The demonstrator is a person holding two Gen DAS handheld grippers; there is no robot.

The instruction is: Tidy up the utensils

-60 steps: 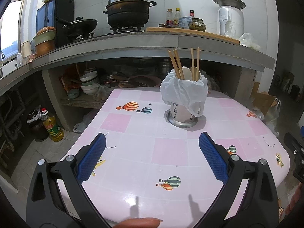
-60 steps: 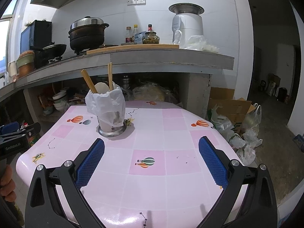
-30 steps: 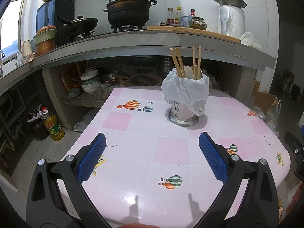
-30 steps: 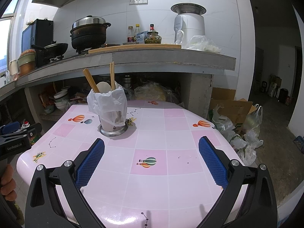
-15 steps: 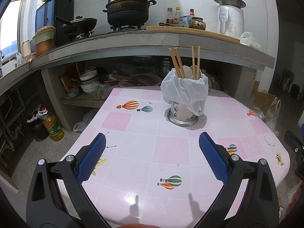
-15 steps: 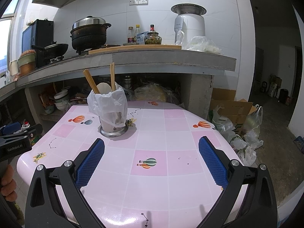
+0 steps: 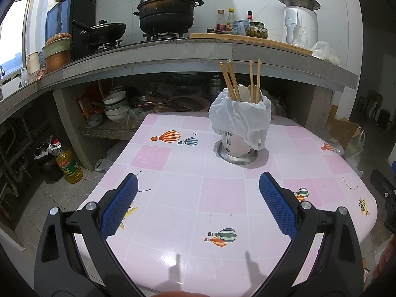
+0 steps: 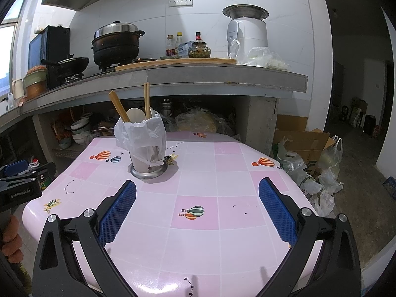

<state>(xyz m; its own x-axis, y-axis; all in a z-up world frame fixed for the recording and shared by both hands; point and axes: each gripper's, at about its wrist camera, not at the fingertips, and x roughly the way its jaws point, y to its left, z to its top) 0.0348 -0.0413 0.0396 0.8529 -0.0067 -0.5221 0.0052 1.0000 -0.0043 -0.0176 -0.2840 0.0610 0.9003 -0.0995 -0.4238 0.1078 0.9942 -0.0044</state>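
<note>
A metal utensil holder lined with a white plastic bag stands on the pink table. Wooden chopsticks and a pale spoon stick up out of it. My left gripper hovers over the table's near edge, open and empty, well short of the holder. My right gripper is also open and empty, with the holder ahead to its left. In the right wrist view the left gripper's body shows at the far left, with a hand under it.
A concrete counter behind the table carries a large pot, a wok, bottles and a white appliance. Bowls and clutter fill the shelf below. An oil bottle stands on the floor left; cardboard and bags lie right.
Both views have shifted only slightly; the holder sits almost where it was. Both grippers stay open and empty.
</note>
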